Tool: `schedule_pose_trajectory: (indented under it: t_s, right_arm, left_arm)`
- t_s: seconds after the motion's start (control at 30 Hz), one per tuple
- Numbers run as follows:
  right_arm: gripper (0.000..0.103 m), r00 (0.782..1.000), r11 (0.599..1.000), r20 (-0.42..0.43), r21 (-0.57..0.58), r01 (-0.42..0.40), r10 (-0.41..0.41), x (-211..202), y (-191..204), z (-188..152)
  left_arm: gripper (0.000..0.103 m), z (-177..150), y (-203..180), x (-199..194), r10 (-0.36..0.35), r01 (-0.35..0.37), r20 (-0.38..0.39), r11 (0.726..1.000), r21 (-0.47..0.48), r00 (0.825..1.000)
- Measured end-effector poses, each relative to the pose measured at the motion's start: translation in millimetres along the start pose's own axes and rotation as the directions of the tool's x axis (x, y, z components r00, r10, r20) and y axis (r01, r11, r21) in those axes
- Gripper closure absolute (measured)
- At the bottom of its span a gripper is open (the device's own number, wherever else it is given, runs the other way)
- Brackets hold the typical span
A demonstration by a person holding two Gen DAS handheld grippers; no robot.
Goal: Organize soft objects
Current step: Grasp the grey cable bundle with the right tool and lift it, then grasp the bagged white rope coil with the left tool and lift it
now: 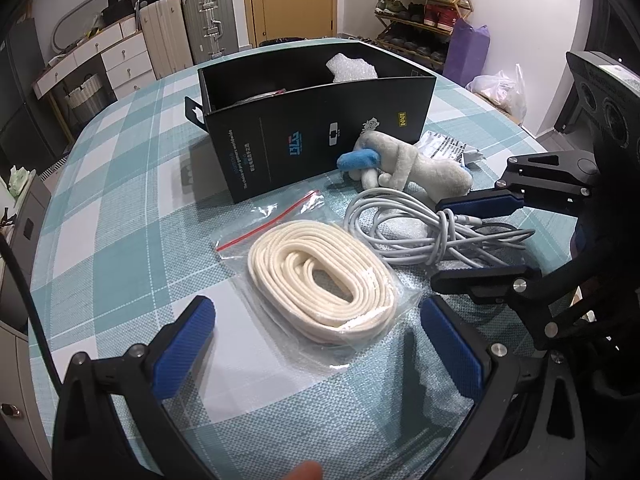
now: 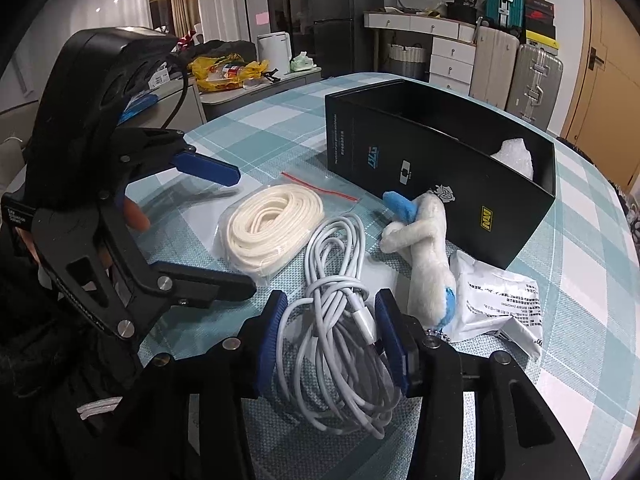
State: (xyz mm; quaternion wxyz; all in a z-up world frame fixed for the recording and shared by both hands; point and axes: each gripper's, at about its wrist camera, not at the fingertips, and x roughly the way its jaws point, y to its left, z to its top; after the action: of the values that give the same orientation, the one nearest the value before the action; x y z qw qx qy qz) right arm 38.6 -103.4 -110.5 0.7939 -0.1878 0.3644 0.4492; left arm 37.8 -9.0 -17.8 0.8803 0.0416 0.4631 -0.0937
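A cream coiled rope in a clear zip bag [image 1: 320, 272] [image 2: 268, 228] lies on the checked tablecloth [image 1: 140, 184]. My left gripper [image 1: 320, 344] [image 2: 244, 230] is open wide, one pad on either side of the bag's near end, touching nothing. Right of the bag lies a bundled white cable [image 1: 400, 216] [image 2: 336, 248]. My right gripper [image 1: 436, 242] [image 2: 332, 304] straddles this bundle with its pads slightly apart from it, so it is open. A grey plush toy with blue parts [image 1: 412, 164] [image 2: 428, 236] leans against an open black box [image 1: 320, 128] [image 2: 440, 184].
White bubble wrap [image 1: 352, 66] [image 2: 516, 158] sits inside the box. A crumpled white printed packet [image 1: 448, 146] [image 2: 496, 296] lies by the toy. Suitcases, drawers and a shoe rack stand beyond the round table. A fingertip shows at the left wrist view's bottom edge.
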Motion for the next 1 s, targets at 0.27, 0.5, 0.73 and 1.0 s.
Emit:
schedule_pose_trajectory:
  t_s: [0.27,0.5,0.73,1.0]
  right_arm:
    - [0.066,1.0,0.999,-0.001,-0.046,0.028,-0.028,3.4,7.6,-0.3]
    - [0.072,0.998,1.0,0.058,-0.021,0.01,-0.008,-13.8,0.3,1.6]
    - [0.072,0.989,1.0,0.145,0.014,0.004,-0.006,-37.5,-8.1,6.1]
    - [0.072,0.974,0.997,0.221,0.073,0.031,-0.047,-51.7,-14.5,11.0]
  left_arm:
    - [0.0,-0.3,0.9,1.0,-0.003,0.003,0.0,1.0,-0.002,1.0]
    - [0.0,-0.2,2.5,0.5,-0.012,0.012,0.005,1.0,-0.01,1.0]
    - [0.0,2.6,9.3,-1.2,-0.043,0.046,0.038,0.995,-0.089,0.998]
    - [0.0,4.0,10.8,7.5,0.015,0.001,0.081,0.982,-0.188,0.997]
